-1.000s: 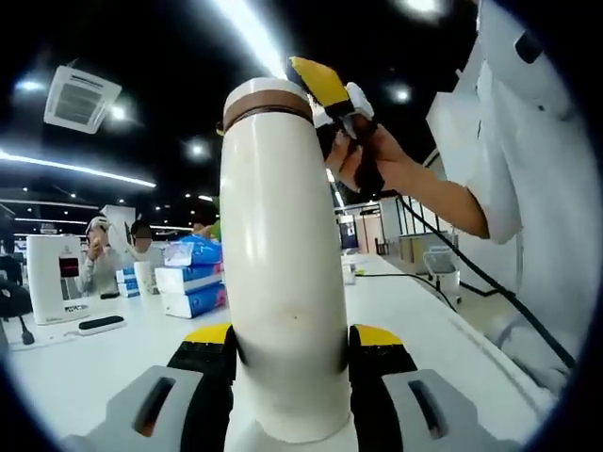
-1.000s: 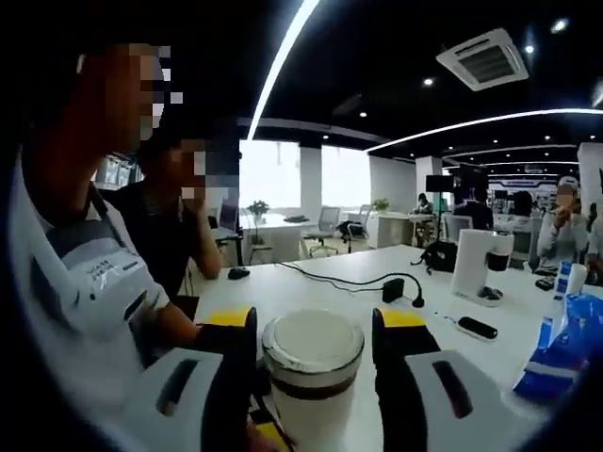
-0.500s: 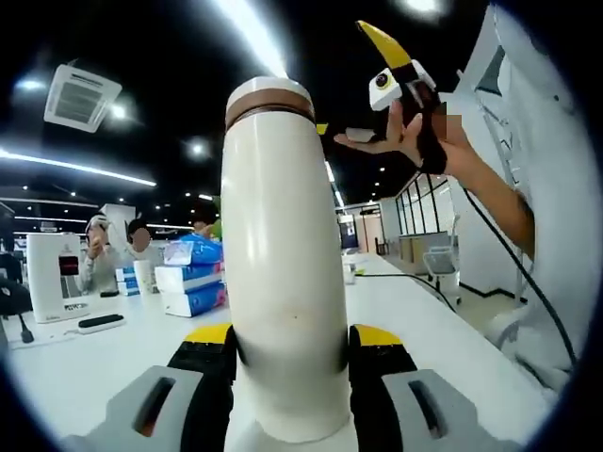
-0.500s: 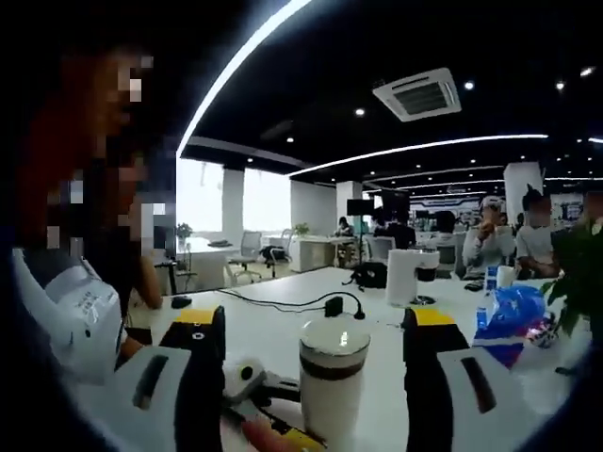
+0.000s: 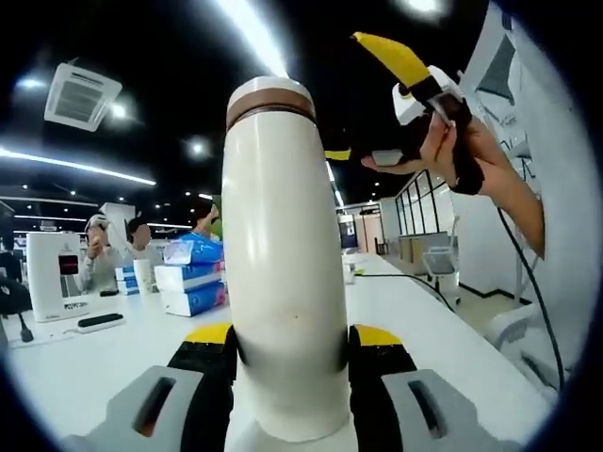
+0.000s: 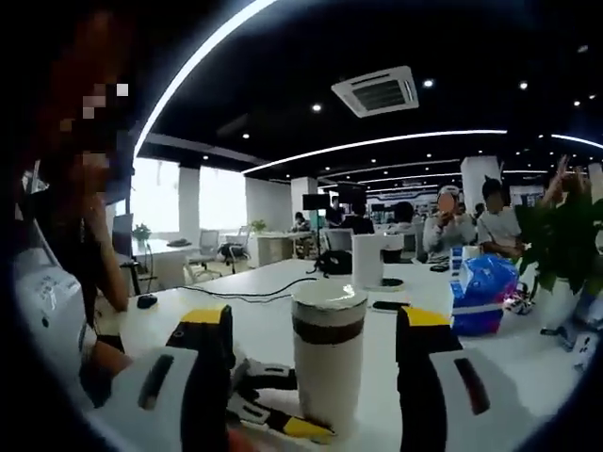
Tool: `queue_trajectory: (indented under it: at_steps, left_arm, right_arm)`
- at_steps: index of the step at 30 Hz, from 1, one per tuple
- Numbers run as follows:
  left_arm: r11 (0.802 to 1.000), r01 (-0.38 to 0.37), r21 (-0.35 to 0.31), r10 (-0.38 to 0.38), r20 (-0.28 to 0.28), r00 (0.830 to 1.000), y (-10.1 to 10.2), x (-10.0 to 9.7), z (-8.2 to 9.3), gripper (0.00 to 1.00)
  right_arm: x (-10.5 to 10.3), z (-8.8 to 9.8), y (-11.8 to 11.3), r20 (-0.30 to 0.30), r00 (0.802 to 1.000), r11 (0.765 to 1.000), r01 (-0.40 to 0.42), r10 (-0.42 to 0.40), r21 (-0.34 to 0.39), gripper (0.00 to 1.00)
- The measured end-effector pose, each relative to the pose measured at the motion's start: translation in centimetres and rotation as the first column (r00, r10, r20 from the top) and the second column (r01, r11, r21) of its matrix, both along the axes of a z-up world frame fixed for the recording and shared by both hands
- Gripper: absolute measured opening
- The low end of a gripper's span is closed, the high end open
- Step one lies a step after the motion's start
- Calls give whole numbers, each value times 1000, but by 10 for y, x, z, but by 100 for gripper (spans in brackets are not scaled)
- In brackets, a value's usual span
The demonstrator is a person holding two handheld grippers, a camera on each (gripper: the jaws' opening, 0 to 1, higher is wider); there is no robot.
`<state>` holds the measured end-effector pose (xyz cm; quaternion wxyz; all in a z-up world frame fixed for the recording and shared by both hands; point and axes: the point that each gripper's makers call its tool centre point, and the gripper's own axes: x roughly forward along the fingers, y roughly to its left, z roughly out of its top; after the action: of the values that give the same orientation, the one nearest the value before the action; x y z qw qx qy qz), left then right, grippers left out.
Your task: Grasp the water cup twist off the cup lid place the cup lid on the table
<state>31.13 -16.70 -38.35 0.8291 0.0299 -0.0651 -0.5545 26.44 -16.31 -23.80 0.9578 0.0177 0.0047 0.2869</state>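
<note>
Left gripper is clamped on the water cup, low on the body, yellow-tipped black jaws pressed against both sides. I read that as the anchor grip: hold the body fixed so the lid can be turned against it. Cup is up off the white table, roughly upright.

Cup lid not yet off. It's a cream cap over a dark brown band; body is a smooth, matte cream cylinder, slightly wider toward the base.

Right gripper is spread wide, nothing between the jaws, cup centred in the gap but apart from both. In the left gripper view it sits up high to the right of the lid, in the person's hand, not touching.

Next move, my guess: bring the right one down over the lid band and close. Smooth finish could slip under torque.
</note>
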Motion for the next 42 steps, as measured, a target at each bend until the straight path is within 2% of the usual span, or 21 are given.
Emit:
queue_trajectory:
  at_steps: [6, 9, 11, 14, 17, 18, 20, 23, 28, 34, 42]
  left_arm:
    - [1000, 0, 0, 0, 1, 1000, 0, 0, 0, 48]
    - [1000, 0, 0, 0, 1, 1000, 0, 0, 0, 48]
    - [1000, 0, 0, 0, 2, 1000, 0, 0, 0, 48]
    - [1000, 1, 0, -1, 2, 1000, 0, 0, 0, 48]
    - [1000, 1, 0, -1, 1, 1000, 0, 0, 0, 48]
    - [1000, 1, -1, -1, 0, 1000, 0, 0, 0, 48]
    - [1000, 1, -2, -1, -3, 1000, 0, 0, 0, 48]
    - [1000, 0, -3, 0, -7, 1000, 0, 0, 0, 48]
    - [1000, 1, -2, -1, -6, 1000, 0, -1, 0, 48]
    - [1000, 0, -4, 0, -7, 1000, 0, -1, 0, 48]
    - [1000, 0, -3, 0, -7, 1000, -1, -1, 0, 48]
  right_arm:
    - [26, 9, 11, -22, 999, 996, -31, 33, 88, 64]
    - [32, 9, 12, -31, 999, 995, -34, 37, 92, 55]
    - [34, 5, 12, -57, 997, 994, -41, 46, 98, 52]
    - [36, 0, 8, -70, 997, 997, -36, 41, 70, 46]
    - [36, -2, 7, -90, 994, 995, -59, 67, 82, 46]
    - [35, -2, 8, -88, 993, 995, -72, 78, 73, 46]
    - [34, -3, 10, -60, 992, 994, -110, 109, -9, 45]
    - [34, -4, 12, -52, 989, 986, -143, 139, -82, 45]
    - [31, -6, 12, -58, 966, 960, -255, 250, -116, 44]
    - [31, -7, 12, -74, 948, 943, -316, 309, -110, 44]
    - [28, -7, 14, -94, 904, 894, -427, 418, -134, 44]
